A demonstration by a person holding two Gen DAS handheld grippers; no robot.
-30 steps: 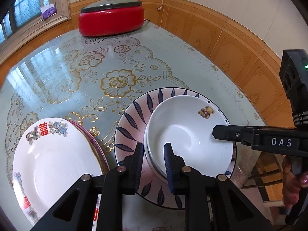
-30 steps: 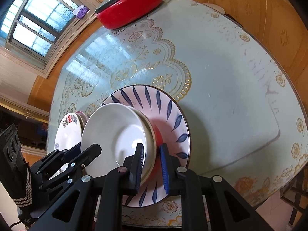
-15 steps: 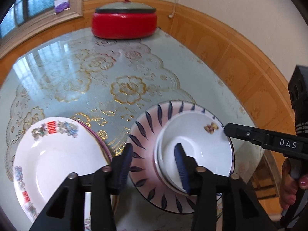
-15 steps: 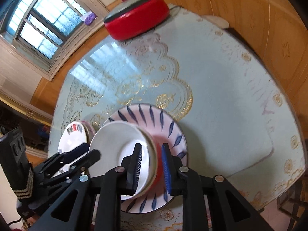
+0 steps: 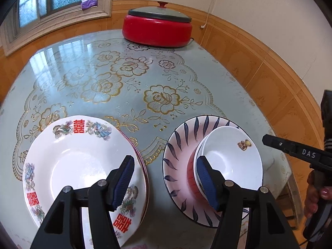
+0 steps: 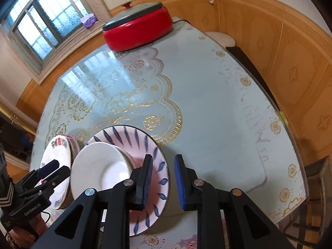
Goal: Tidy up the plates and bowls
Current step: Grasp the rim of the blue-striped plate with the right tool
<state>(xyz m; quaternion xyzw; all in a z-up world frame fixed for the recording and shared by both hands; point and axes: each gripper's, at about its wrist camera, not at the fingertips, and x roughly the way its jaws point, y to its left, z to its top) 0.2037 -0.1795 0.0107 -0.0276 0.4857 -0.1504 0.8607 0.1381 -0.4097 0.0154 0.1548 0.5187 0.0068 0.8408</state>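
Observation:
A stack of white bowls (image 5: 232,161) (image 6: 99,166), the top one with a small bear print, sits on a pink plate with blue leaves (image 5: 178,145) (image 6: 145,139). Left of it lies a stack of white plates with red characters (image 5: 72,161) (image 6: 56,155). My left gripper (image 5: 165,181) (image 6: 49,172) hovers over the gap between the two stacks. Its jaws are opening and nothing is between them. My right gripper (image 6: 161,178) (image 5: 269,142) hangs above the pink plate's right rim, open by a narrow gap and holding nothing.
A red electric pot with a grey lid (image 5: 157,29) (image 6: 139,31) stands at the far end of the glass-topped floral table (image 5: 103,72). Wood-panelled wall runs close along the table's right edge. A stool (image 6: 222,37) sits beyond the far right corner.
Both grippers came off the top bowl's rim, which they had gripped. The left jaws spread wide and slid left. The right gripper drew back to the right, jaws slightly wider.

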